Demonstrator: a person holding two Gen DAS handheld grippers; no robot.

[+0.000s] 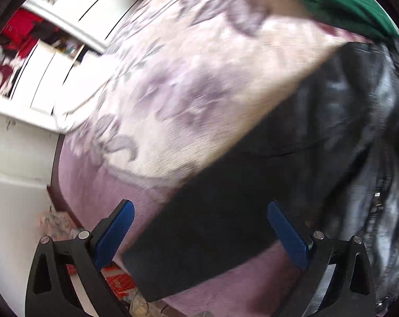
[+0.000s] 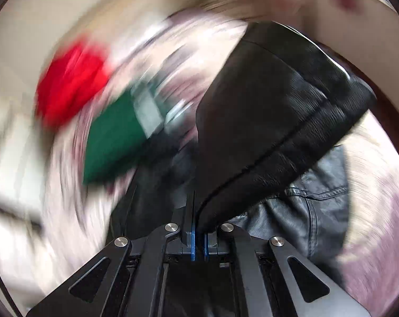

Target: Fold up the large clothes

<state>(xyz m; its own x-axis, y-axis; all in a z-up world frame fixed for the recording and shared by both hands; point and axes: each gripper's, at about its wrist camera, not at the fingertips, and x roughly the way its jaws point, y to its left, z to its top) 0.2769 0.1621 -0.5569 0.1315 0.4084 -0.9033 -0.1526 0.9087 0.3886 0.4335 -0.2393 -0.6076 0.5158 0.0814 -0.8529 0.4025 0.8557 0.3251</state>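
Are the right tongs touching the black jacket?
Touching. The right wrist view shows the right tongs shut on a fold of the black jacket, which rises straight from between the blue pads.

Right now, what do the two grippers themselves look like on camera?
The left gripper and the right gripper look identical: matte black angular linkage arms with triangular cut-outs, round silver pivot pins, and blue pads on the fingers. No cables, markings or sleeves show.

Red cloth (image 2: 70, 84) blurred beyond telling
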